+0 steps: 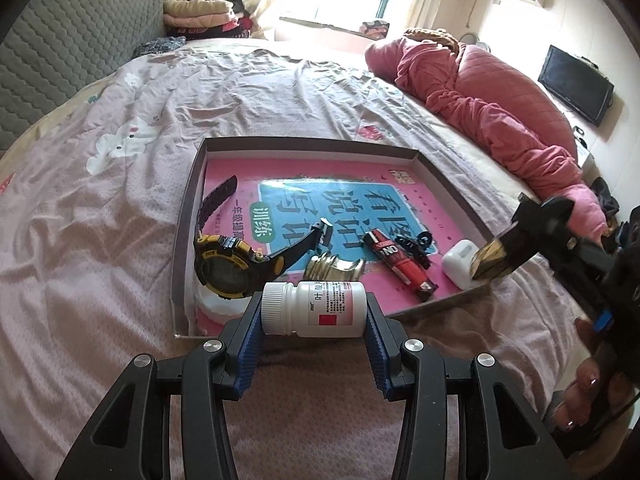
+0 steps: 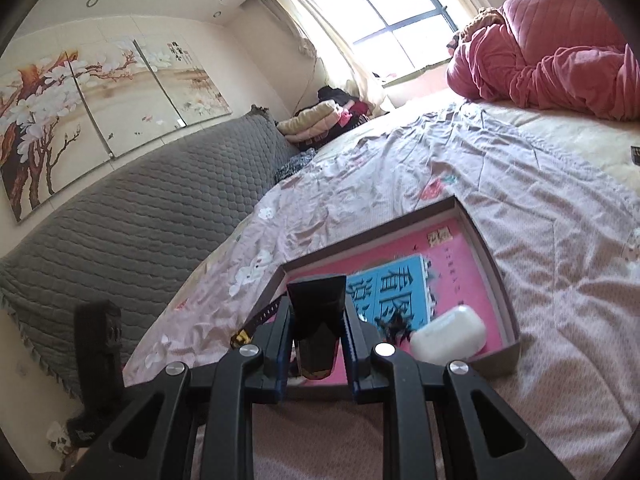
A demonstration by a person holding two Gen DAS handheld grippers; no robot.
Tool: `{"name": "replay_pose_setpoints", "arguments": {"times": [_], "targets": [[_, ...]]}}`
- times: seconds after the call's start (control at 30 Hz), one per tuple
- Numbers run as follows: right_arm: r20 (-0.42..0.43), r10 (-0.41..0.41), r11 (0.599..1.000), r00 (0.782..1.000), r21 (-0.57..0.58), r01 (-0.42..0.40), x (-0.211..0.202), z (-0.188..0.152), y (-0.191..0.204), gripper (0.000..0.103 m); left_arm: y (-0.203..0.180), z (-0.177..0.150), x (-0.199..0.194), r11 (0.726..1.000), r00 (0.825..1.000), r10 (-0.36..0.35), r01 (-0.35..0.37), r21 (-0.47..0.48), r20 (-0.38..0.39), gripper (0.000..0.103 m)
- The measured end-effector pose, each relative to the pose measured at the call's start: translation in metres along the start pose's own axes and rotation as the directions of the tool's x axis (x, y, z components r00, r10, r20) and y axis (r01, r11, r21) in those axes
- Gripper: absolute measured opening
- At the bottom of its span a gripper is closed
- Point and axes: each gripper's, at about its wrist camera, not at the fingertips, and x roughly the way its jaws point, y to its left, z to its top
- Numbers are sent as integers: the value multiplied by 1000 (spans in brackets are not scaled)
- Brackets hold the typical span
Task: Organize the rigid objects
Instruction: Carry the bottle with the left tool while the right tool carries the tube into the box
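Observation:
My left gripper is shut on a white pill bottle, which lies sideways between the blue pads, cap to the left, over the tray's near edge. The brown tray rests on the bed and holds a pink book, a black-and-yellow watch, a gold ribbed piece, a red-and-black lighter, a black clip and a white case. My right gripper is shut on a black object with a gold end, held above the tray's near right corner.
The bed sheet spreads around the tray. A pink quilt lies heaped at the far right, and folded clothes sit by the grey padded headboard. A hand's fingers hold the right gripper's handle.

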Motion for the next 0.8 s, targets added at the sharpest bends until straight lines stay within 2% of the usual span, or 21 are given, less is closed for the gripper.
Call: {"name": "replay_pose_setpoints", "arguments": {"times": [0.27,0.8], "targets": [[-2,-11,1000,1000,-25,11,12,5,-2,23,3,5,13,1000,1000,25,-25,8,-13,47],[-65,-3,1000,998,-26,2,45,-4,-5,23,-1,11,29,999,999,42,-41,35,-14,47]]}}
